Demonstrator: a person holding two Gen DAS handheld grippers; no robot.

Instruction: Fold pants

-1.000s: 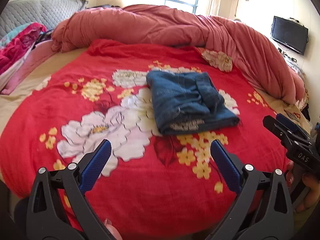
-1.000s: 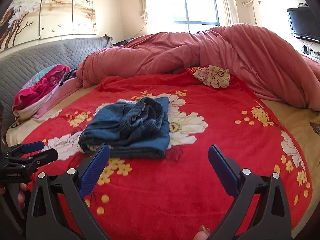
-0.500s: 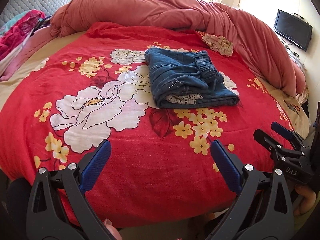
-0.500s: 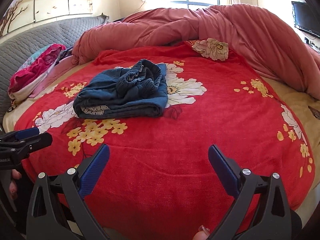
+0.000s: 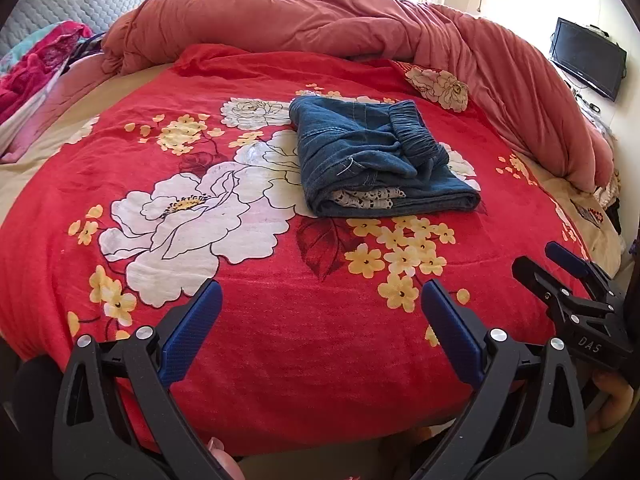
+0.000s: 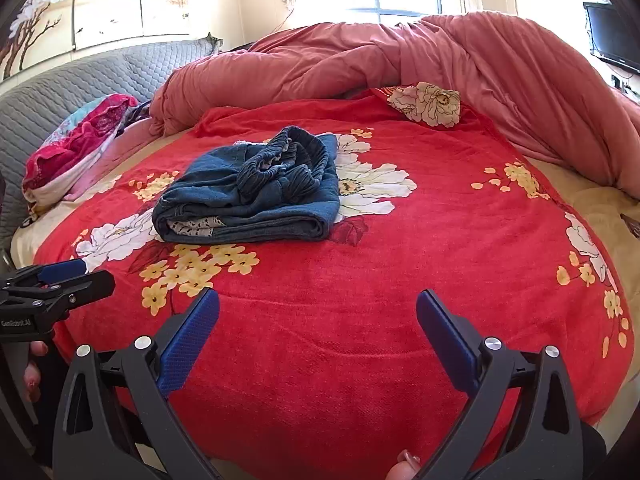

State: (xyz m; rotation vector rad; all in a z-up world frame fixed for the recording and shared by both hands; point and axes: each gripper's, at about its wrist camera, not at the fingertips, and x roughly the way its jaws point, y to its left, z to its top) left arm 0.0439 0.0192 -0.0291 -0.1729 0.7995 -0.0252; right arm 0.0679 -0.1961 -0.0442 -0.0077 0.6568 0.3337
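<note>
The blue denim pants [image 5: 372, 160] lie folded in a compact bundle on the red floral blanket [image 5: 256, 320], waistband bunched on top; they also show in the right wrist view [image 6: 256, 196]. My left gripper [image 5: 320, 320] is open and empty, over the bed's near edge, well short of the pants. My right gripper [image 6: 316, 328] is open and empty, also back at the near edge. Each gripper shows in the other's view: the right gripper [image 5: 560, 276] at the far right, the left gripper [image 6: 76, 276] at the far left.
A pink-red duvet [image 5: 360, 24] is heaped along the far side of the bed. A grey quilted headboard [image 6: 80, 80] and a pile of pink clothes [image 6: 76, 148] are at the left. A TV [image 5: 588, 58] hangs on the right wall.
Both grippers have drawn back from the pants toward the bed's near edge and tilted. The pants have not moved. Both stay open.
</note>
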